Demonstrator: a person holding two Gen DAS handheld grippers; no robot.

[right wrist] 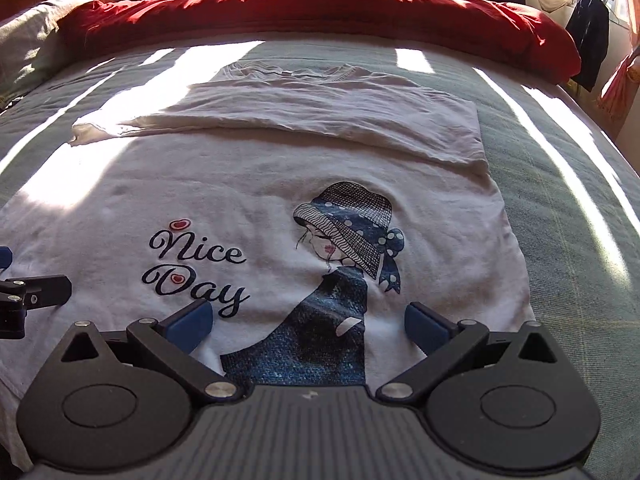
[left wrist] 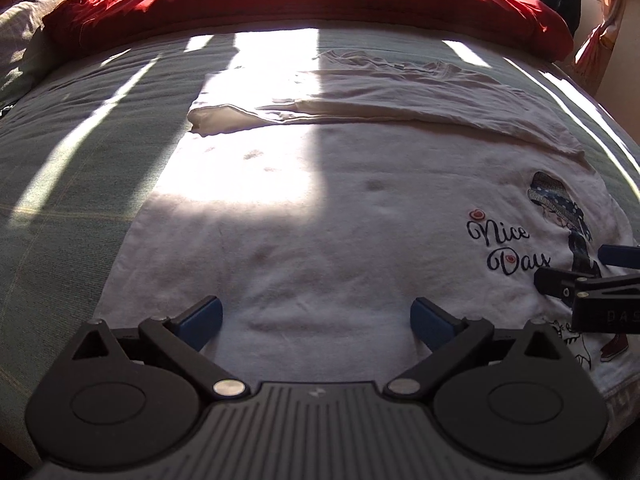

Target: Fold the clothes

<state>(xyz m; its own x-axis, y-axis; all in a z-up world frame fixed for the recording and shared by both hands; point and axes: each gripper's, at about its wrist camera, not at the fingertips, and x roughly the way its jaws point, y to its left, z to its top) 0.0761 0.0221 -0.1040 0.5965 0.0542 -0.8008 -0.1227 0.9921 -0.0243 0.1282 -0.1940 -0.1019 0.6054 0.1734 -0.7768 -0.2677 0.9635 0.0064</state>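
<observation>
Setting: sunlit bed (left wrist: pixel 72 152), grey-green cover, red duvet (left wrist: pixel 320 4) bunched at far edge.
Left wrist view: white T-shirt (left wrist: pixel 320 216) spread flat, top portion folded over; left gripper (left wrist: pixel 316 318) spread wide, empty, low over near hem; right gripper (left wrist: pixel 576 276) edging in at right.
Right wrist view: "Nice Day" print (right wrist: pixel 196 264) facing up; right gripper (right wrist: pixel 308 322) gaping wide above printed figure, holding nothing.
Step ahead, likely: pinch hem at both corners together, lift evenly, lay over without dragging creases.

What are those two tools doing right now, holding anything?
Left tool: open, holding nothing, poised over the white shirt.
Right tool: open, holding nothing, over the shirt's printed picture.
</observation>
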